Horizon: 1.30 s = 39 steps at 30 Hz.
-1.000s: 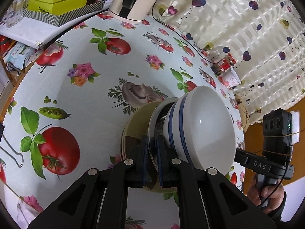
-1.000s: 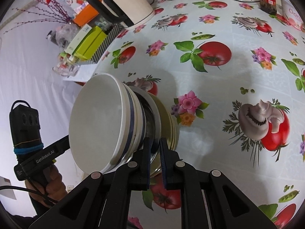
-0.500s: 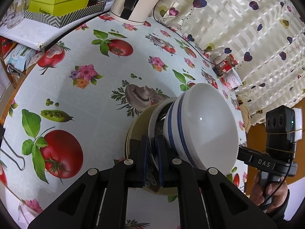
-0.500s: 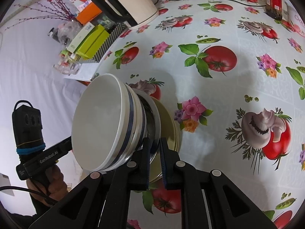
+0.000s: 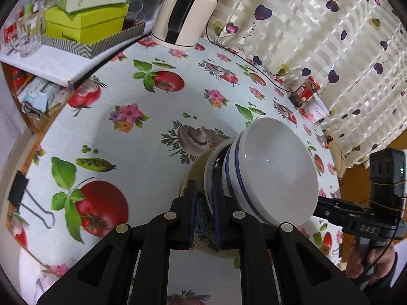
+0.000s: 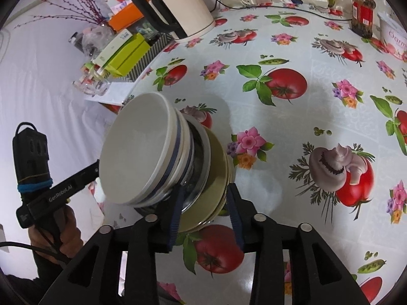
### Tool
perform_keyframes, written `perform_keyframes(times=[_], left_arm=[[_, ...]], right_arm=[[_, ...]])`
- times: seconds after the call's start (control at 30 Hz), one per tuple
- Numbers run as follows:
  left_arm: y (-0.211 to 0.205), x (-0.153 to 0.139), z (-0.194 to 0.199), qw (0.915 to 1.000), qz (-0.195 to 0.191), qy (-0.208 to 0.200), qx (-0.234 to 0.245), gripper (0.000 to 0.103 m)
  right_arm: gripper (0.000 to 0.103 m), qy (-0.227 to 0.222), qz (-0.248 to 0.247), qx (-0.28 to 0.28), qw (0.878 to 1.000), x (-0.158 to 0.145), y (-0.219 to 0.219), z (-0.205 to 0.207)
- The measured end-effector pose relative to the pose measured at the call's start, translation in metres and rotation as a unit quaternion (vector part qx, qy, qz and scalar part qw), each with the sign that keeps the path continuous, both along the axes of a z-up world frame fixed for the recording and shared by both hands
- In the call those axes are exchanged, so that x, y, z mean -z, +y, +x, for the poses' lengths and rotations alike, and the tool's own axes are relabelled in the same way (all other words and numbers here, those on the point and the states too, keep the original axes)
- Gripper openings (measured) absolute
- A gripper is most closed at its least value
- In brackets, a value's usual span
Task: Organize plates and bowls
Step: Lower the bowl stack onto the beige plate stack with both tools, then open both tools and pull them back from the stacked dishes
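A stack of dishes sits on the tablecloth [image 5: 142,152]. Two white bowls with blue stripes [image 5: 274,167] [image 6: 134,152] lie on top of a metal bowl, a white plate and olive plates [image 5: 194,175] [image 6: 213,178]. My left gripper [image 5: 203,203] straddles the stack's near rim. Its jaws are opening, a narrow gap apart, with the plate edges between them. From the opposite side my right gripper [image 6: 204,203] has jaws opening wider. The olive plates' rim lies between its blue pads [image 6: 175,211], and the pads stand off it.
A white kettle [image 5: 183,23] [image 6: 183,12] and green boxes [image 5: 86,25] stand at the back. A red-labelled jar [image 6: 362,15] and a white tub [image 6: 393,38] are near the curtain. A binder clip [image 5: 28,203] lies by the left table edge. A hand [image 6: 51,231] holds the left tool.
Both grippers' jaws have spread apart on the plates' rims, the right much more than the left. The stack has tilted and shifted little.
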State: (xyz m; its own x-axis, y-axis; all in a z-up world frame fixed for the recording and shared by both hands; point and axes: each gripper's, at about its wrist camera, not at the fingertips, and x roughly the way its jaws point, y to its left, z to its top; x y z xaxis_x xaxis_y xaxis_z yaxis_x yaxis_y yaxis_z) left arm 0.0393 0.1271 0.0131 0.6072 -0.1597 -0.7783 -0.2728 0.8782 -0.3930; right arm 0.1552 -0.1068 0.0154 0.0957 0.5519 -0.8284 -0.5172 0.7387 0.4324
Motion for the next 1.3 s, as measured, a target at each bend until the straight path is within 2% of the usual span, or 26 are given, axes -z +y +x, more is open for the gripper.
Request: perform_keyframes(times=[0.33,0.4,0.7,1.13,1.3], left_arm=[[-0.017,-0.014,-0.021,0.9992,0.04,-0.004,-0.009,0.012],[-0.022,-0.017,-0.024,0.9989,0.047,-0.007,-0.006,0.012],[-0.045,-0.02,-0.033,0.9976,0.068,-0.006,0.014,0.013],[-0.058,-0.011,-0.042,0.9957,0.089,0.005,0.025,0.013],[-0.057,-0.006,-0.042,0.9961,0.085,0.011,0.023,0.013]], right_arm=[[0.049,-0.041,-0.005,-0.023,0.999,-0.018,-0.002,-0.03],[0.054,-0.048,-0.007,-0.025,0.998,-0.02,-0.002,-0.037],[0.063,-0.079,-0.014,-0.036,0.996,-0.027,-0.001,-0.064],[0.069,-0.115,-0.044,-0.061,0.991,-0.028,0.014,-0.087],[0.07,-0.117,-0.054,-0.071,0.989,-0.023,0.02,-0.091]])
